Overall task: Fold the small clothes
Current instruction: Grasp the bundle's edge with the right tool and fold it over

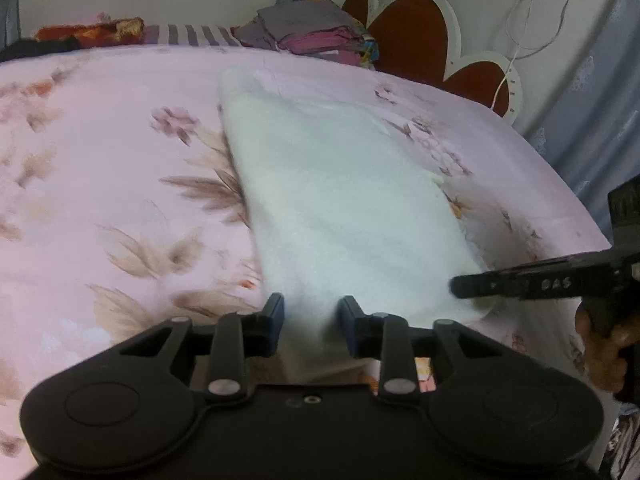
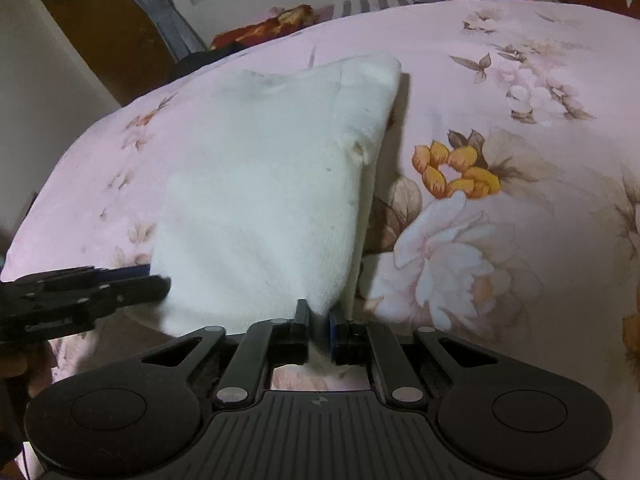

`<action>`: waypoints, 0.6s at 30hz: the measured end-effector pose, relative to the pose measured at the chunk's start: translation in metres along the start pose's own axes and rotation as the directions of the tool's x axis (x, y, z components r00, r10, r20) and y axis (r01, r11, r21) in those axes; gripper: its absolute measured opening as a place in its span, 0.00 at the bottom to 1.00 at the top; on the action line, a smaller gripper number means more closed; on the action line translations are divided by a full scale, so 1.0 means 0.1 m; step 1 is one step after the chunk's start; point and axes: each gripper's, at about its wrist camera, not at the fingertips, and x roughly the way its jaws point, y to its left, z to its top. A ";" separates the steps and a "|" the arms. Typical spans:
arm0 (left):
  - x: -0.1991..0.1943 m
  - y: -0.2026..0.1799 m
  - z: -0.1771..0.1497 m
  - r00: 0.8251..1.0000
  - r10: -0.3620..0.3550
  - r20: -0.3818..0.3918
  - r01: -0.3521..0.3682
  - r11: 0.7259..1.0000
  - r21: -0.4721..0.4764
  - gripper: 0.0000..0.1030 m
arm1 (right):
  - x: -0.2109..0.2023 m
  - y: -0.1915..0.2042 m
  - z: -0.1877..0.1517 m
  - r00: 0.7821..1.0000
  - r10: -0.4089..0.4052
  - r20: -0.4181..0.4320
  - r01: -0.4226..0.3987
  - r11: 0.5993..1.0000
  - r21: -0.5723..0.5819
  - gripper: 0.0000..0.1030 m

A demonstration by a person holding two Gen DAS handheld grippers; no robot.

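A white fleecy garment [image 1: 340, 200] lies stretched on a pink floral bedspread [image 1: 100, 160]. My left gripper [image 1: 311, 312] holds its near edge, and the cloth passes between the fingers, which stand a hand's width apart. My right gripper [image 2: 319, 318] is shut on the garment's [image 2: 260, 184] other near corner and lifts it slightly off the bed. Each gripper shows in the other's view: the right one at the right edge [image 1: 520, 284], the left one at the left edge [image 2: 88, 292].
A pile of folded clothes [image 1: 316, 32] sits at the far edge of the bed by a heart-shaped headboard [image 1: 412, 36]. A red and orange cloth [image 1: 92, 32] lies at the far left. White cables [image 1: 532, 12] hang on the wall. A brown door [image 2: 100, 32] stands beyond the bed.
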 end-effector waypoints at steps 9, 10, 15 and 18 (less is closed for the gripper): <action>0.00 0.11 0.47 0.986 -0.067 0.154 0.061 0.997 0.043 0.30 | -0.23 0.29 0.47 0.976 -0.050 0.212 0.075 0.990 -0.116 0.23; 0.10 0.08 0.52 0.987 -0.083 0.139 0.077 0.996 0.053 0.30 | -0.14 0.33 0.50 0.978 -0.045 0.203 0.073 0.988 -0.133 0.22; 0.64 0.15 0.47 0.990 -0.142 0.017 0.142 0.990 -0.012 0.27 | 0.46 0.21 0.51 0.972 -0.204 0.118 0.224 0.956 -0.191 0.07; 0.49 0.14 0.45 0.991 -0.128 0.034 0.128 0.992 0.003 0.26 | 0.34 0.14 0.53 0.980 -0.166 0.107 0.180 0.974 -0.139 0.07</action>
